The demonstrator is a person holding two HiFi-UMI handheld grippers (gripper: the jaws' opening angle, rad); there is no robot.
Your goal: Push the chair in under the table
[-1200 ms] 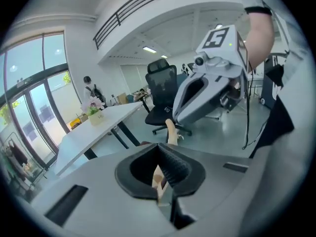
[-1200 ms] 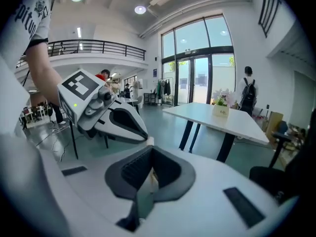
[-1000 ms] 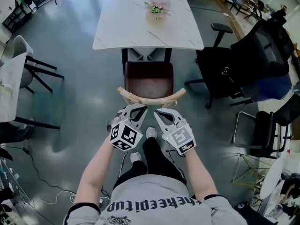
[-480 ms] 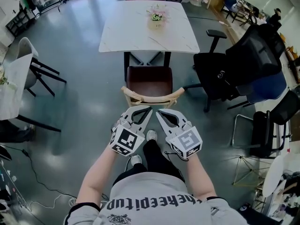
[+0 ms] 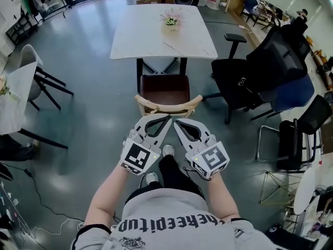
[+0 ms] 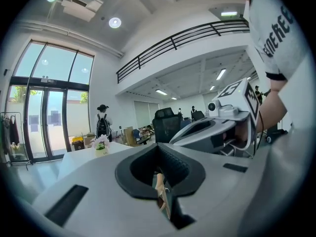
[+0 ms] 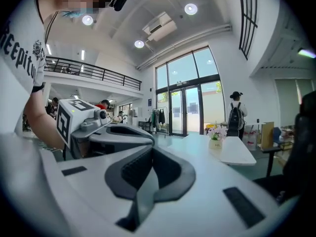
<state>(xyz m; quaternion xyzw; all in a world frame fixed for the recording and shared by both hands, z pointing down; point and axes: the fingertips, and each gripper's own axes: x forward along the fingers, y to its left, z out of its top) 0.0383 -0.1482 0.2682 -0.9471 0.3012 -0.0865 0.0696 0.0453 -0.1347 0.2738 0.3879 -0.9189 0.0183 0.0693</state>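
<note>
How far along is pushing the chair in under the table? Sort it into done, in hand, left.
Done: nothing visible; the chair stands out in front of the table, seat in full view.
In hand: left claw and right claw, both shut and empty, hover behind the backrest.
Left: push the chair in.

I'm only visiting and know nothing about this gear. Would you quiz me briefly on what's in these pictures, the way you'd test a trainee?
1. Multiple choice: what stands on the white table? A) a laptop B) a small pot of flowers C) a stack of plates
2. True or false: the left gripper and the right gripper both have their jaws spread wide.
3. Short answer: is the seat of the brown-seated chair fully hidden under the table?

Key
1. B.
2. False: both are shut and hold nothing.
3. No: most of the seat shows in front of the table's near edge.
</note>
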